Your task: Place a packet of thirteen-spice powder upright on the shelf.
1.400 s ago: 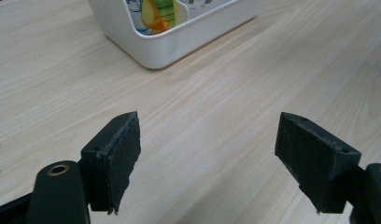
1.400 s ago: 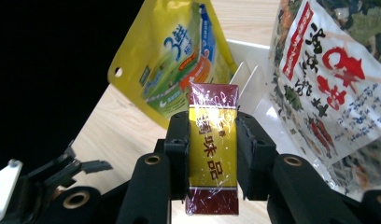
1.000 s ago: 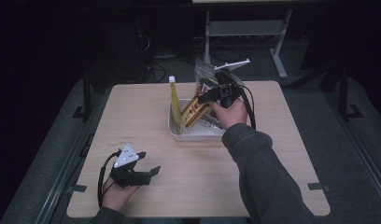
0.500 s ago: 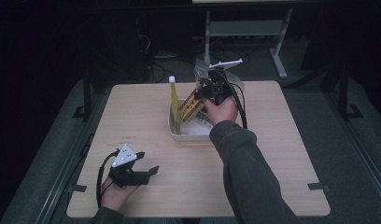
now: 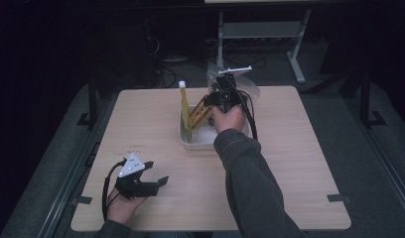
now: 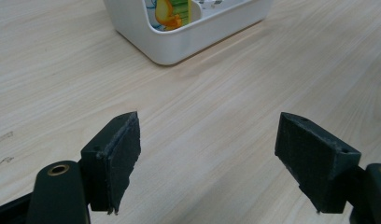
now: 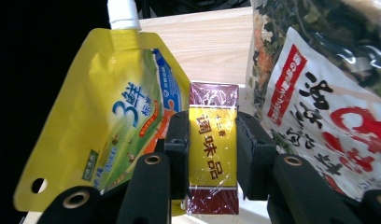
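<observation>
Left gripper [image 5: 153, 181] rests low at the near-left corner of the tabletop [image 5: 141, 129], held in the person's left hand [image 5: 120, 207]; jaws stand wide apart with nothing between them, bare wood showing through the gap in the left gripper view. It is well apart from the work. Toward the middle of the tabletop sits a white bin [image 5: 190, 143], and in it a yellow spouted pouch [image 5: 184, 111] stands upright with its white cap on top. Just beside that pouch, the right gripper [image 7: 209, 142] has its jaws closed on a slim maroon-and-gold seasoning packet [image 7: 213, 149], pads pressing both long edges; the packet stands roughly upright over the bin, between the yellow pouch and a clear bag of dried vegetables [image 7: 319, 93] with red lettering at the right. Whether the packet's lower end touches the bin floor cannot be told. Judgement: the step in hand looks like handling the seasoning packet at the bin, either lifting it out or setting it in; which one the pictures do not settle. The next move calls for a straight vertical path, since the pouch and the bag crowd the packet on both sides and a sideways pull could tip the pouch or drag the bag. Beyond the tabletop, dark floor and a metal frame.
</observation>
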Motion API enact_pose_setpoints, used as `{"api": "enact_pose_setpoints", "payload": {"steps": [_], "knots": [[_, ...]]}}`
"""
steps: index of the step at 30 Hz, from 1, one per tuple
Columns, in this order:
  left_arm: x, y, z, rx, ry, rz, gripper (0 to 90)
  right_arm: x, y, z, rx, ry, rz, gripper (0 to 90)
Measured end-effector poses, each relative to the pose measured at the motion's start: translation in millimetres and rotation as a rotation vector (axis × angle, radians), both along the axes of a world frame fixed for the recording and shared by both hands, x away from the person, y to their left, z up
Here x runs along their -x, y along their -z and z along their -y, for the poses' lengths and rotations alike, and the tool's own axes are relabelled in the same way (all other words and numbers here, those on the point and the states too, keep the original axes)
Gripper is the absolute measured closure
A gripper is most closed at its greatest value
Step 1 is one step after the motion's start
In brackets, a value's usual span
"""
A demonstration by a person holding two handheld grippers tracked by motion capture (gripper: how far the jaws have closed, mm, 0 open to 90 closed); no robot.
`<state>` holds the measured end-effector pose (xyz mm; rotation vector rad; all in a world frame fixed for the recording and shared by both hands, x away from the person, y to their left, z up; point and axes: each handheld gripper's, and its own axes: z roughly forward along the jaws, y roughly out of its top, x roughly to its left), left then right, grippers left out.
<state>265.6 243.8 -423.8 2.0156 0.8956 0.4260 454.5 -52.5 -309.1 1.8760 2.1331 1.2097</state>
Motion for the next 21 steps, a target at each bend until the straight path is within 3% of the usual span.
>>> {"api": "enact_pose_setpoints", "payload": {"steps": [13, 21], "knots": [[0.4, 0.0, 0.1, 0.01, 0.001, -0.003, 21.8, 0.6, 17.5, -3.0, -0.006, 0.041, -0.005, 68.2], [1.0, 0.1, -1.9, 0.011, -0.001, -0.004, 21.8, 6.3, 17.0, -6.5, 0.029, 0.022, 0.017, 66.8]]}}
